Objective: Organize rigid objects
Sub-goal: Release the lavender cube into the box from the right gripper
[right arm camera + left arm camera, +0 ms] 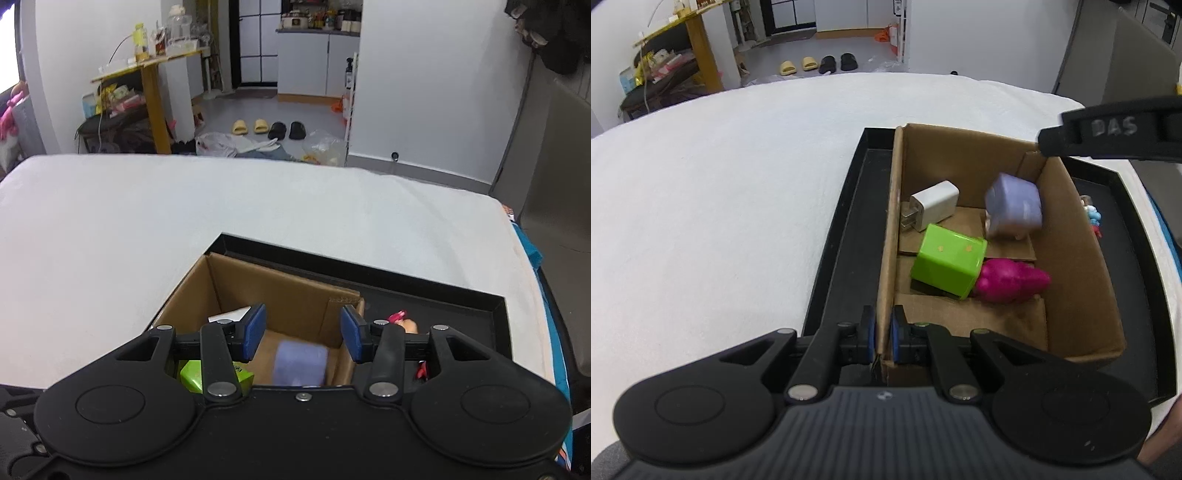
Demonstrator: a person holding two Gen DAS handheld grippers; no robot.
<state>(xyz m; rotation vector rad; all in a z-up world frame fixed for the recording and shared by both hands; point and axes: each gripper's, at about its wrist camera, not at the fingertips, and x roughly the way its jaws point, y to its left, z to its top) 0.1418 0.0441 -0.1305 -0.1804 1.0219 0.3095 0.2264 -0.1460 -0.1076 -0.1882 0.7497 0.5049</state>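
Observation:
An open cardboard box (pixel 1075 266) stands inside a black tray (pixel 846 240). My left gripper (pixel 884 332) is shut on the box's near left wall. In the box lie a white charger (pixel 934 206), a green block (pixel 947 266), a magenta toy (pixel 1012 282) and a blurred purple block (pixel 1014 208). My right gripper (pixel 303 334) hovers open over the box (pixel 280 295), nothing between its blue pads. Below it, the purple block (pixel 301 363) is free of the pads. The green block (pixel 192 371) and charger (pixel 229 315) peek out at its left. One right finger (pixel 1108 133) reaches over the box's far corner.
A small colourful figurine (pixel 1091 218) lies in the tray to the right of the box, also seen as a pink figure (pixel 400 319) beside the right finger. The tray (pixel 443 295) rests on a white cloth-covered surface (pixel 720 203). Shelves and slippers sit on the floor beyond.

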